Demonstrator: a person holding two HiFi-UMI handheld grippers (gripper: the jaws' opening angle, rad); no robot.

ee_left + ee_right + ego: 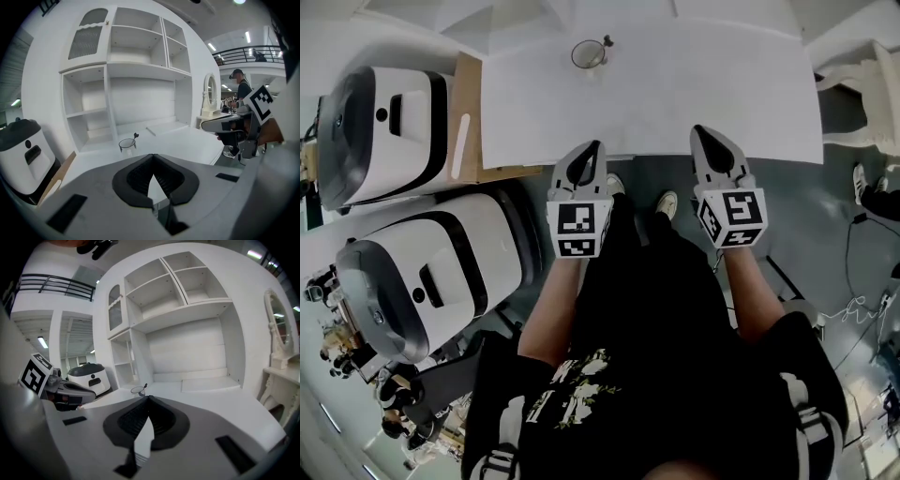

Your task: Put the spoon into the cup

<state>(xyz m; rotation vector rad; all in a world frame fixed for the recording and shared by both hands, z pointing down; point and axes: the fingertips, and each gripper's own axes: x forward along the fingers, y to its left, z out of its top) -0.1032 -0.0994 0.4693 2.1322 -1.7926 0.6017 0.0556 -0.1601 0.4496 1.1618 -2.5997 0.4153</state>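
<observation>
Spoon (606,41) sits in the far cup (586,54), job looks done; left hand-held gripper (594,146) and right hand-held gripper (699,130), both closed and empty, need nothing more.

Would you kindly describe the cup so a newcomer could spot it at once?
Find the white table before the shelves. Near its far edge, left of middle, stands the cup. It alone is clear glass, with a dark-tipped spoon sticking out.

Your clear glass cup (587,54) stood upright near far edge of white table (703,94); spoon (606,42) sat inside, dark handle tip leaning past rim, rightward.
</observation>
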